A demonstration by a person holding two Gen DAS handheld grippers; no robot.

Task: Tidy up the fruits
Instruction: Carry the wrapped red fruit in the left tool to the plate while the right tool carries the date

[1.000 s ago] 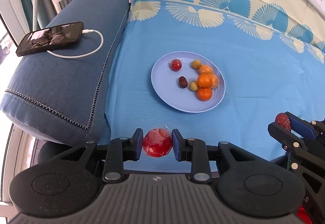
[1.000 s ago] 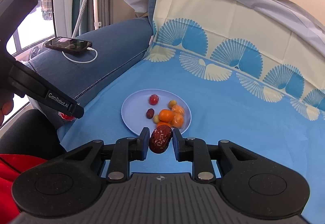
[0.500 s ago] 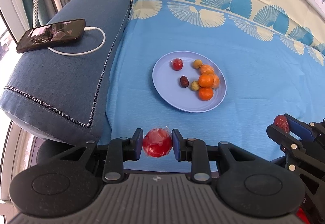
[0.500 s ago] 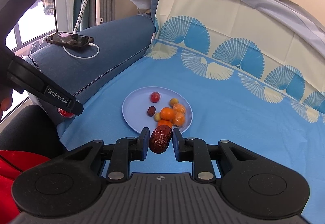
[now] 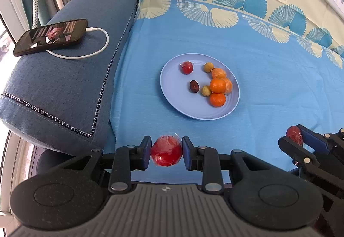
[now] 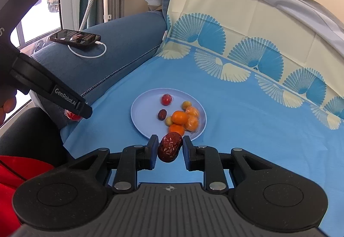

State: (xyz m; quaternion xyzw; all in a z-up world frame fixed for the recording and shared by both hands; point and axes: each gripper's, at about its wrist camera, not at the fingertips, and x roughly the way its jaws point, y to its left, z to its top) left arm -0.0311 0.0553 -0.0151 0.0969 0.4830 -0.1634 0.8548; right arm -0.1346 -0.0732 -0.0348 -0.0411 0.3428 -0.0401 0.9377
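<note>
A pale blue plate [image 5: 174, 95] lies on the blue sheet and holds several fruits: oranges [image 5: 217, 85], two small yellow-green fruits, a wrapped red fruit [image 5: 187, 67] and a dark date [image 5: 194, 86]. My left gripper [image 5: 166, 150] is shut on a wrapped red fruit [image 5: 166, 150], held near the sheet's front edge, short of the plate. My right gripper [image 6: 169, 147] is shut on a wrinkled dark red date [image 6: 169, 146], just in front of the plate [image 6: 142, 112]. In the left wrist view the right gripper [image 5: 297, 137] shows at the right with that date [image 5: 294, 134].
A dark blue sofa arm [image 5: 71, 77] rises left of the sheet and carries a phone [image 5: 50, 37] on a white charging cable [image 5: 86, 55]. A patterned cover [image 6: 247, 28] drapes the sofa back behind the plate. A red garment [image 6: 10, 183] lies at the lower left.
</note>
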